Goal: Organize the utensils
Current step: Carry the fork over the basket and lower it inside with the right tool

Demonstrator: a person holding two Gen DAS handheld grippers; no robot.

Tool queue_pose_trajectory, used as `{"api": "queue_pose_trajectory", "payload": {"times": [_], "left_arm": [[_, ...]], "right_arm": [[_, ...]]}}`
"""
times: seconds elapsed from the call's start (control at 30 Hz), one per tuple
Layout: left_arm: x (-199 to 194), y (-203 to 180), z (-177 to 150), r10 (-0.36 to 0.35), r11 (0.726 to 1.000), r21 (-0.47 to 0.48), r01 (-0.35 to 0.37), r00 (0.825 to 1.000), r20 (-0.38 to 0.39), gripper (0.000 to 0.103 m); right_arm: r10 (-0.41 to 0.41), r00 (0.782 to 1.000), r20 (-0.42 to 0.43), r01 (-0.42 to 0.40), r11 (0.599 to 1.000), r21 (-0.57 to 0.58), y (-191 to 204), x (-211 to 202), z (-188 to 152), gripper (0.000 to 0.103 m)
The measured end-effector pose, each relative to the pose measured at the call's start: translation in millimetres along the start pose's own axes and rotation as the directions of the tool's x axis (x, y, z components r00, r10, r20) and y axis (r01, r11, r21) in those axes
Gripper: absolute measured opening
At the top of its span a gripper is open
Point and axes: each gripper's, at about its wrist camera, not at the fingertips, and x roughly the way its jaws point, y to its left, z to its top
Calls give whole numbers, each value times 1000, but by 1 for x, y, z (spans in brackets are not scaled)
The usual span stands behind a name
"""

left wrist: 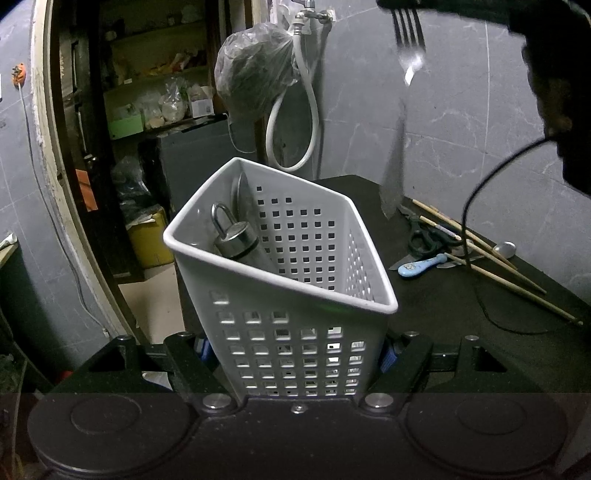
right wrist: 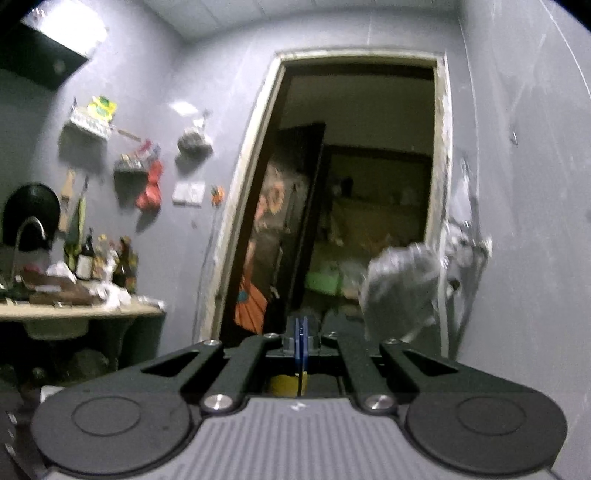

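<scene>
Two hand-held grippers: my left hand-held gripper [left wrist: 297,354] is clamped on the white basket [left wrist: 291,332], my right hand-held gripper [right wrist: 301,334] pinches a fork [left wrist: 408,40] above the surface [left wrist: 461,306], far-right corner.

**A cramped home kitchen**

Grey tiled walls [right wrist: 155,122] carry small racks [right wrist: 90,123] hung with packets. A bench [right wrist: 79,312] along the left wall bears bottles [right wrist: 107,258] and a curved sink tap [right wrist: 29,230]. A wall tap [left wrist: 312,14] with a white hose [left wrist: 314,107] and a hung plastic bag [left wrist: 255,70] flank an open doorway [right wrist: 354,192] onto cluttered storage shelves [left wrist: 162,92].
</scene>
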Motion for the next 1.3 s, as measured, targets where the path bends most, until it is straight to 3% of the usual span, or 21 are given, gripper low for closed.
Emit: {"api": "queue_pose_trajectory", "payload": {"times": [0.23, 0.4, 0.7, 1.3], "left_arm": [[-2, 0, -1, 4, 1000, -3, -4, 1000, 4, 78], [-2, -1, -2, 5, 1000, -4, -5, 1000, 5, 78], [-4, -1, -2, 7, 1000, -5, -7, 1000, 7, 78], [-3, -1, -2, 6, 1000, -5, -6, 1000, 7, 78]], "right_arm": [[75, 994, 83, -78, 997, 24, 12, 8, 26, 2], [121, 988, 92, -126, 991, 44, 25, 19, 27, 2], [195, 981, 11, -195, 980, 33, 49, 30, 6, 2], [238, 962, -137, -238, 971, 17, 72, 35, -31, 2]]}}
